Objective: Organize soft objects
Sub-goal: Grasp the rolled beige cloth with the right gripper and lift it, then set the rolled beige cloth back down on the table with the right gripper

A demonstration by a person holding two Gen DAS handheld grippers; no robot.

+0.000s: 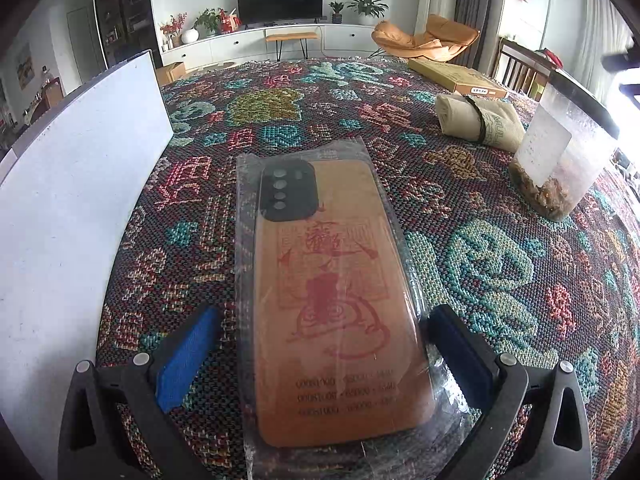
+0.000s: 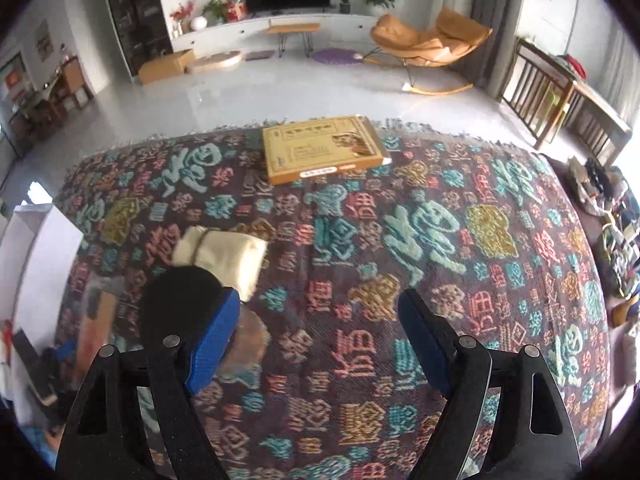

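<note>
An orange phone case in a clear plastic sleeve (image 1: 332, 300) lies flat on the patterned cloth, between the open jaws of my left gripper (image 1: 320, 344); the blue pads stand apart from its sides. A rolled beige cloth bag tied with a dark cord (image 1: 480, 122) lies at the far right; it also shows in the right wrist view (image 2: 224, 256). My right gripper (image 2: 316, 332) is open and empty above the cloth, right of a black-lidded clear jar (image 2: 180, 304).
A white board (image 1: 72, 208) stands upright at the left. A clear jar with brown contents (image 1: 560, 160) stands at the right. A flat yellow box (image 2: 324, 148) lies at the table's far edge. The patterned tablecloth (image 2: 440, 240) covers the table.
</note>
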